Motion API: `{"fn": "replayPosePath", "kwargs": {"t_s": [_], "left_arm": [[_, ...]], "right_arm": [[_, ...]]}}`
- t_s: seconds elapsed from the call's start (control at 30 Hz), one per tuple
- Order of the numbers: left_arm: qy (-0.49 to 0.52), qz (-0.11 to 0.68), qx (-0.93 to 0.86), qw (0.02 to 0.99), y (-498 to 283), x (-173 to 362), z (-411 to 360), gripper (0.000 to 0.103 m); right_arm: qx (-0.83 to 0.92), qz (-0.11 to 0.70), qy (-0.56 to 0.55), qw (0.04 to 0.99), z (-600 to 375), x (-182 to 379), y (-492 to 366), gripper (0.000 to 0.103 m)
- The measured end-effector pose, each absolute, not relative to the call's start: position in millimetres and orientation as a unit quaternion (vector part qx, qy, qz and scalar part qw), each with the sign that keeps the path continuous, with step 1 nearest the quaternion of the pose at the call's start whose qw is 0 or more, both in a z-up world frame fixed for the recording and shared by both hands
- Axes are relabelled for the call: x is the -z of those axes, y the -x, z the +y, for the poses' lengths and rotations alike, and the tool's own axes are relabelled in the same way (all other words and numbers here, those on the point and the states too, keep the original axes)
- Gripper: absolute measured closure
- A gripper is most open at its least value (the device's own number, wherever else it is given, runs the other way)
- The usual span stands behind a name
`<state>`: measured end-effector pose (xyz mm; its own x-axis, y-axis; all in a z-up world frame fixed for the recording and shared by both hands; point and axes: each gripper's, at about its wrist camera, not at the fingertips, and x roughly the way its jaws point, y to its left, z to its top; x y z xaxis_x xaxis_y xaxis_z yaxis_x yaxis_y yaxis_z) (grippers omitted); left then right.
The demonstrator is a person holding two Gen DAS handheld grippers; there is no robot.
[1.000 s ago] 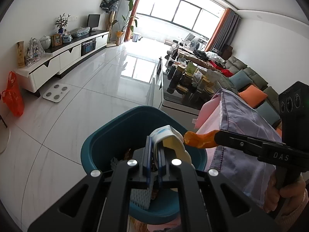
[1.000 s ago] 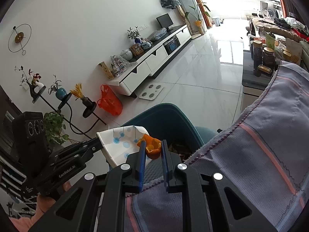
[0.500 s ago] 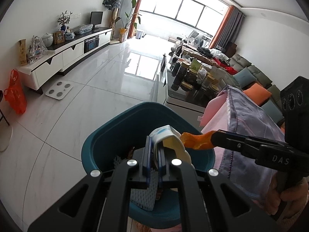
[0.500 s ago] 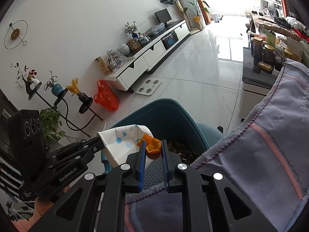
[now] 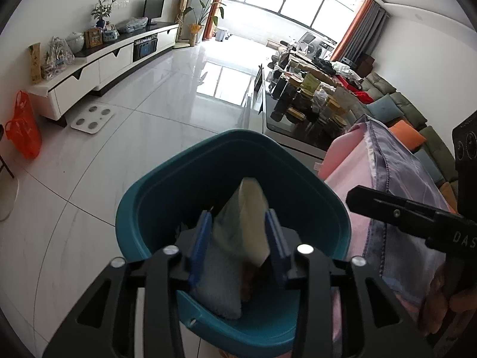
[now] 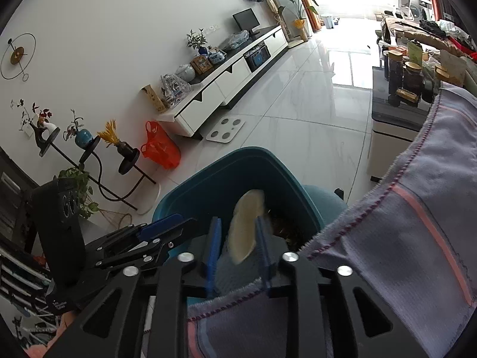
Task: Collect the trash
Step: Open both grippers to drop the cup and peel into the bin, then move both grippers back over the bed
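left wrist view: the left gripper [image 5: 238,226] tilts down over a teal bin [image 5: 167,197] on the white tiled floor; its blue jaws have just been opening and now stand apart, with a crumpled white paper wrapper [image 5: 247,217] loose between them above the bin's mouth, the pads not seen pressing it; only this view shows the right gripper [image 5: 354,198] reaching in from the right with the letters "das" on its black arm, a hand [image 5: 441,301] below it, and a pink and lilac cloth [image 5: 396,185] draped beside the bin; whether the right gripper's tips are parted cannot be told here.

right wrist view: the right gripper [image 6: 237,235], angled down, has jaws that have just been opening, parted a little with nothing gripped; the pale wrapper [image 6: 246,226], blurred, sits beyond them inside the bin [image 6: 208,185]; only here the left gripper [image 6: 176,223] appears from the side, its small white lettering unreadable; an orange plastic bag [image 6: 159,146] sits on the floor by the wall.
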<state>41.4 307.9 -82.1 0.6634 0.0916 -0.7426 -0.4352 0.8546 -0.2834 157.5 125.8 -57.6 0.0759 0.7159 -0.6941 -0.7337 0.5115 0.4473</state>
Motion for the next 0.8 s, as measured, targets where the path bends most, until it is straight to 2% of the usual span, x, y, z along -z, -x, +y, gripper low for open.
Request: {"fn": "replayPosePath", "kwargs": {"t_s": [0.07,0.1,0.17,0.23,0.3,0.37,0.43,0.6,0.8], "left_arm": [[0.223,0.377,-0.147,0.887,-36.9,78.7,305.5,0.059],[0.221,0.372,-0.145,0.89,-33.6,75.4,303.7,0.055],[0.217,0.361,-0.142,0.896,-27.3,68.9,299.6,0.044],[0.204,0.344,-0.139,0.906,-17.5,59.4,291.3,0.039],[0.19,0.327,-0.133,0.916,-7.3,49.7,280.8,0.024],[0.177,0.311,-0.132,0.924,2.3,41.1,271.5,0.013],[0.158,0.292,-0.132,0.934,13.2,30.9,257.3,0.004],[0.142,0.264,-0.131,0.945,27.5,17.2,228.3,0.004],[0.123,0.243,-0.114,0.955,28.6,10.4,177.1,0.004]], "right_arm": [[-0.496,0.465,0.003,0.733,119.9,55.1,-157.0,0.075],[-0.497,0.462,0.001,0.734,116.7,53.2,-156.5,0.073],[-0.5,0.453,-0.008,0.738,104.8,46.2,-153.8,0.06],[-0.502,0.436,-0.008,0.746,92.4,38.1,-148.2,0.05],[-0.505,0.42,-0.007,0.754,79.6,30.4,-142.7,0.039],[-0.506,0.4,-0.009,0.764,62.3,21.5,-133.5,0.022],[-0.507,0.384,-0.014,0.772,41.9,14.7,-124.4,0.015],[-0.487,0.336,-0.014,0.806,-6.8,2.7,-100.8,0.003],[-0.403,0.274,0.005,0.873,-73.6,-2.6,-65.5,0.004]]}}
